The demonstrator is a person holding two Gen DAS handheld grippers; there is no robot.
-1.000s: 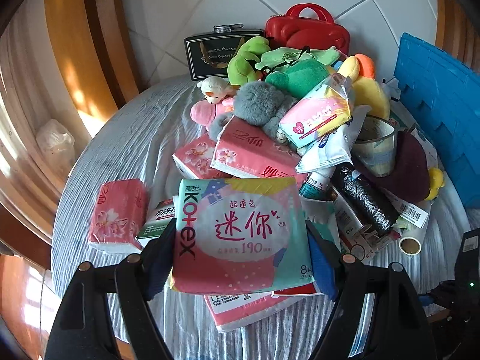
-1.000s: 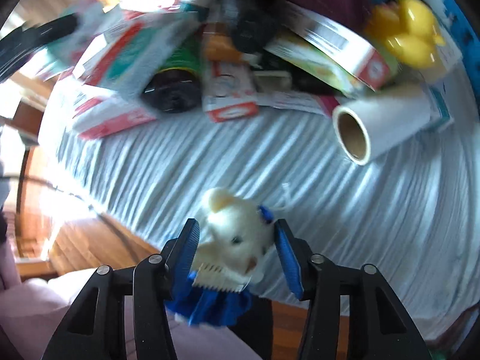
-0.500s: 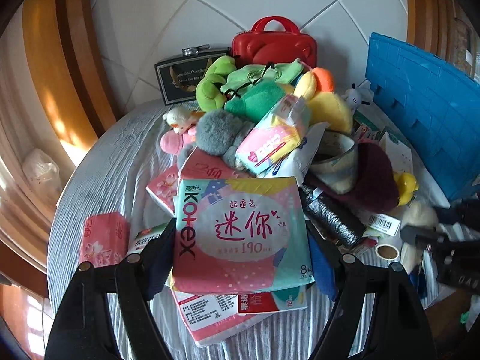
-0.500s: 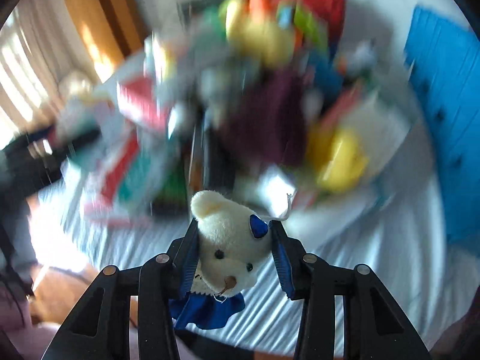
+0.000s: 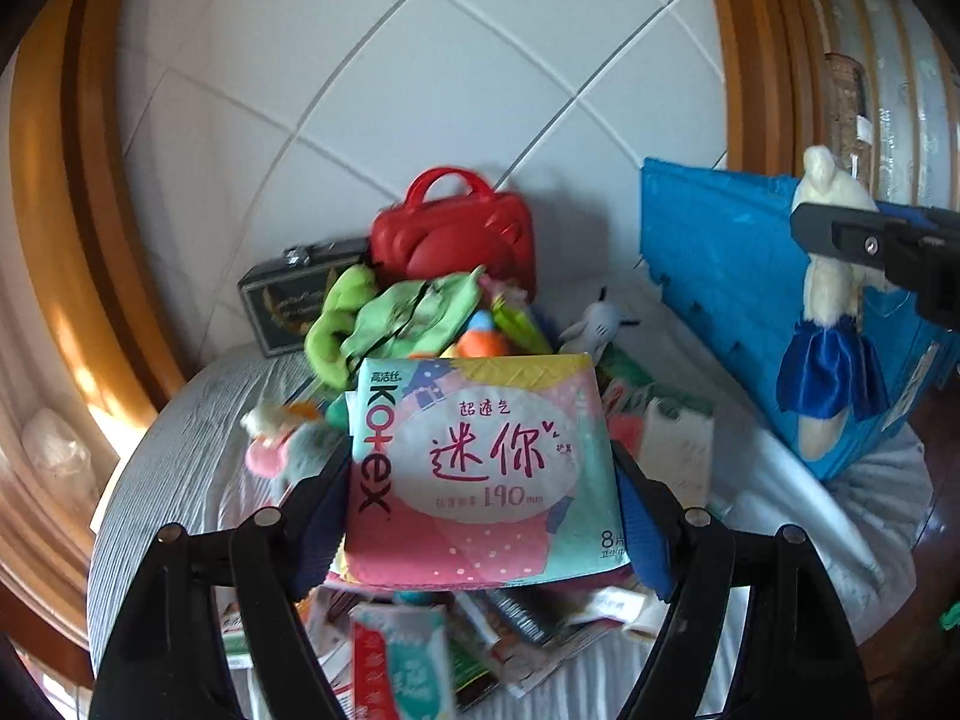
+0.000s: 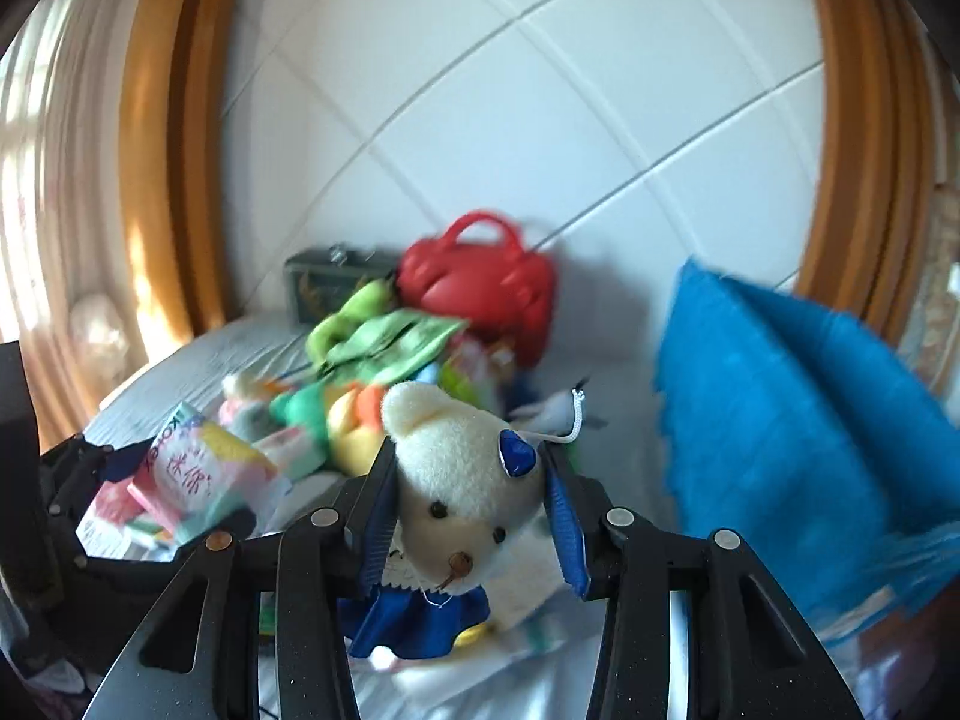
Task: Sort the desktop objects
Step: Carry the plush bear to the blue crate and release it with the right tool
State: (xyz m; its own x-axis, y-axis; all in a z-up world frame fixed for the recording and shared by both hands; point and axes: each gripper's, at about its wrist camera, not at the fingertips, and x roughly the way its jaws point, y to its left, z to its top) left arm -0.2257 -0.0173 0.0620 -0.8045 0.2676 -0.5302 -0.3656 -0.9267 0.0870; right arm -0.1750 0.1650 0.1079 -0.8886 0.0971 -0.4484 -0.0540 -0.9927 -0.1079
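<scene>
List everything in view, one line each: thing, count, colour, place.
Kotex pack: 1, pink and teal, in left claw.
Teddy bear: 1, cream, blue dress, in right claw.
Crate: 1, blue, table's right side.
Case: 1, red, at back wall.
Tin: 1, dark, left of case.
Green plush: 1, atop pile.
Tablecloth: 1, grey-white.
Left claw: black, shut on pack.
Right claw: black, shut on bear.

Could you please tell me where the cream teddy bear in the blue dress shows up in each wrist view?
Left wrist: teddy bear at the right edge, hanging before the blue crate.
Right wrist: bottom centre, head clamped in the right gripper.
Shared landmark: the red handbag, against the tiled wall.
</scene>
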